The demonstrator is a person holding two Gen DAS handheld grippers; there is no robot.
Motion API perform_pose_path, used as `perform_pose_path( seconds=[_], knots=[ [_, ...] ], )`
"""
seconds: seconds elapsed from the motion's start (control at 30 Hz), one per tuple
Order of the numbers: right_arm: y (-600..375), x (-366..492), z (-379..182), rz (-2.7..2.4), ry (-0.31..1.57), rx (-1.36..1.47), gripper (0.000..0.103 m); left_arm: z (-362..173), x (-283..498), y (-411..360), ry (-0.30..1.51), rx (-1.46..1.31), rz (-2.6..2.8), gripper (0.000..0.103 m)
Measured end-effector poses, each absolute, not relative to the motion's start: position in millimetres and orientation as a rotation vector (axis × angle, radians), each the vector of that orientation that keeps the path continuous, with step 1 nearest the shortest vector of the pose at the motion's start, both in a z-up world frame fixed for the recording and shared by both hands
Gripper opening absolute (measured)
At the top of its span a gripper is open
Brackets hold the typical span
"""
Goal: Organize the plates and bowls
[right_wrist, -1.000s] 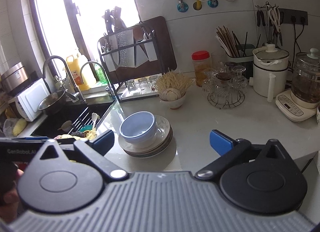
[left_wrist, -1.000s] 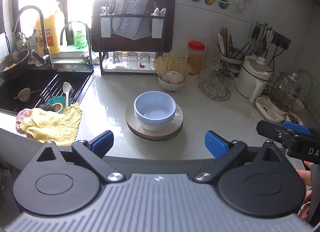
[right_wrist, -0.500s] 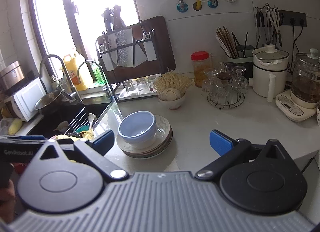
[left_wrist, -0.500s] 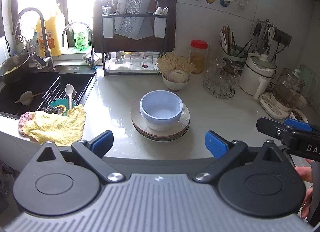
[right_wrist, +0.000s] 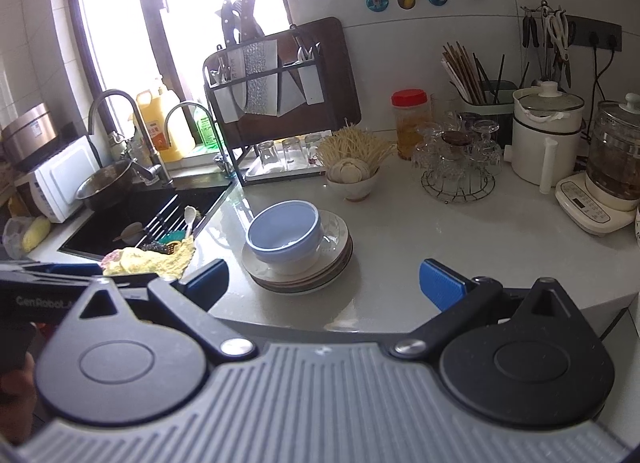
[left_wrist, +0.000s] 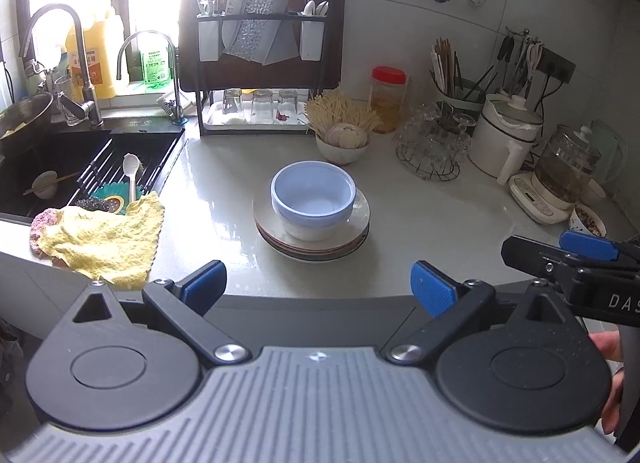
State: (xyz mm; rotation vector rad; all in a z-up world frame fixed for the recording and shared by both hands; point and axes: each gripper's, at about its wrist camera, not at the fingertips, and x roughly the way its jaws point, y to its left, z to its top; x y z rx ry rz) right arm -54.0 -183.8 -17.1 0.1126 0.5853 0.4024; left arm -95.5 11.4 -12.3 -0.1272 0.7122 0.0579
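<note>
A light blue bowl [left_wrist: 313, 194] sits on a stack of cream plates [left_wrist: 360, 223] in the middle of the pale counter; the bowl [right_wrist: 285, 233] and the plates [right_wrist: 336, 255] also show in the right wrist view. My left gripper [left_wrist: 319, 283] is open and empty, held off the counter's front edge, short of the stack. My right gripper [right_wrist: 324, 283] is open and empty, also short of the stack, to the right of the left one. The right gripper shows at the right edge of the left wrist view [left_wrist: 576, 259].
A black sink [left_wrist: 80, 159] with a drain rack and spoon lies at left, a yellow cloth [left_wrist: 100, 239] on its edge. A knife rack with glasses [left_wrist: 260, 63], a small bowl of garlic [left_wrist: 344, 139], a wire glass stand [left_wrist: 432, 147], and kettles [left_wrist: 508, 135] line the back.
Both grippers have drawn slightly closer to the counter; the bowl and plates have shifted a little right in the left wrist view. Nothing was taken hold of.
</note>
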Motion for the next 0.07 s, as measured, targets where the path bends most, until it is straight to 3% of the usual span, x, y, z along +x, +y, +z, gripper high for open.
perform_pose_path(
  seconds=[0.07],
  knots=[
    [-183.7, -56.4, -16.6, 0.407, 0.582, 0.111, 0.103, -12.1, -96.4, 11.1, 0.712, -0.127, 0.062, 0.100]
  ],
)
